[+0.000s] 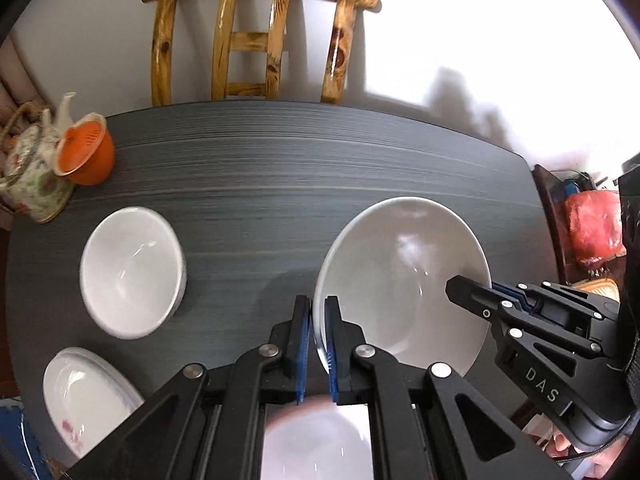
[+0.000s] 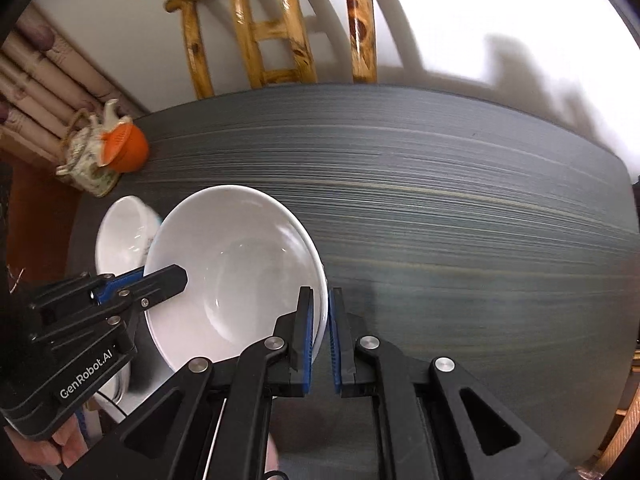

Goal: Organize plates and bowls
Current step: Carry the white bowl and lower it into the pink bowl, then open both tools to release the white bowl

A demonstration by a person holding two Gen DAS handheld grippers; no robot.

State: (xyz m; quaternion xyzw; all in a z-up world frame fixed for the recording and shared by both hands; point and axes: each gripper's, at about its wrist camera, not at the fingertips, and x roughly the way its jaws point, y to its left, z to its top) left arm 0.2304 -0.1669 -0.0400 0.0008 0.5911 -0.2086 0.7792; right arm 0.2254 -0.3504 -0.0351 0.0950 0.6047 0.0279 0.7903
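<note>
Tongs on both sides clamped opposite rims of the large bowl (image 1: 400, 280), left tongs (image 1: 317, 344) and right tongs (image 2: 320, 340) sharing its weight for steadiness above the worktop (image 1: 280, 184).

Home dining area. Dark grey wood-grain table (image 1: 280, 184) pushed near a plain white wall (image 1: 100, 32), with a varnished knotty wooden chair (image 1: 256, 40) tucked in at the far side. Floral ceramic teapot (image 1: 30, 172) with an orange strainer cup (image 1: 86, 152) in the corner. White bowls and a flower-patterned plate (image 1: 80, 396) set out. Domestic clutter at the room's edges, red bag (image 1: 592, 228) included.
</note>
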